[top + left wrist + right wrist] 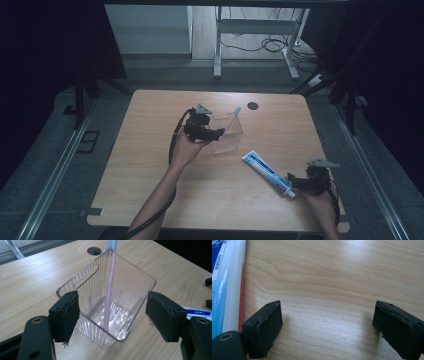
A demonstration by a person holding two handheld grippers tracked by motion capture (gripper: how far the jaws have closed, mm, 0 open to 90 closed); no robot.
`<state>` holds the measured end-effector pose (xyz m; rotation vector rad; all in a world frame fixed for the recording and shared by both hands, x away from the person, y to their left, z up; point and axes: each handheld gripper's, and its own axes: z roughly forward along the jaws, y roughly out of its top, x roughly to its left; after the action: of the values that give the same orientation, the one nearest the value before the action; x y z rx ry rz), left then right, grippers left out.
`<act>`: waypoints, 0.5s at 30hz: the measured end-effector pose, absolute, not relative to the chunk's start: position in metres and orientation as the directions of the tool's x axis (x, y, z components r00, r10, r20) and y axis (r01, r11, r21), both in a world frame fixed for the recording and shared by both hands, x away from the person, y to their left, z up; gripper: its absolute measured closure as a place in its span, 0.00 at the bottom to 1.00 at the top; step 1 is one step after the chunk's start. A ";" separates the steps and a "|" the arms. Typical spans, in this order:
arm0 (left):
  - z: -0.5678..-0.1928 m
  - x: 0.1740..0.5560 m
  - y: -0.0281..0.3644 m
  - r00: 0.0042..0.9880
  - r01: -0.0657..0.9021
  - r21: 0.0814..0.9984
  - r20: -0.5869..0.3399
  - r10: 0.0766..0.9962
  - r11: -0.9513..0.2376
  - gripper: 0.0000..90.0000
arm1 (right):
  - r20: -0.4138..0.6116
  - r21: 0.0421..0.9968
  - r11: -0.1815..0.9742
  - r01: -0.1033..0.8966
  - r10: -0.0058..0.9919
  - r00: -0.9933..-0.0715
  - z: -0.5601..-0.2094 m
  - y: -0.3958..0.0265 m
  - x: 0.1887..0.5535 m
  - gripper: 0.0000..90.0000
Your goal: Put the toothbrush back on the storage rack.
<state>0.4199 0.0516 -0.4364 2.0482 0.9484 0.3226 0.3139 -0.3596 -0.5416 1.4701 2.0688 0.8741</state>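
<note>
Clear ribbed bin (pixel 130 290), pink toothbrush (pixel 110 290), blue/white/red tube (pixel 267 173), black claws, light wood table (pixel 150 165).

Clear plastic holder (pixel 227 135) on wooden table (pixel 150 170), near centre. Toothbrush (pixel 110 290) stands inside holder, leaning on far wall. Left gripper (pixel 216 134) just left of holder. Cable hole (pixel 252 105) behind holder. Toothpaste tube (pixel 267 173) on table, right of holder and nearer the person. Right gripper (pixel 294 183) at tube's near end.
</note>
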 end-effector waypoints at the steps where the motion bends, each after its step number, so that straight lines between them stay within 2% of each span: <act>1: -0.438 0.419 0.053 0.681 0.510 0.779 -0.107 0.724 -0.364 0.30 | -0.002 0.718 0.230 0.657 0.945 -0.328 -0.542 -0.360 0.314 0.09; 15: -0.450 0.408 0.066 0.680 0.523 0.776 -0.130 0.722 -0.352 0.30 | -0.004 0.718 0.232 0.657 0.944 -0.329 -0.542 -0.360 0.314 0.09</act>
<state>0.4082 0.0665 -0.4502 2.0387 0.9580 0.2952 0.3139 -0.3598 -0.5416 1.4682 2.0700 0.8721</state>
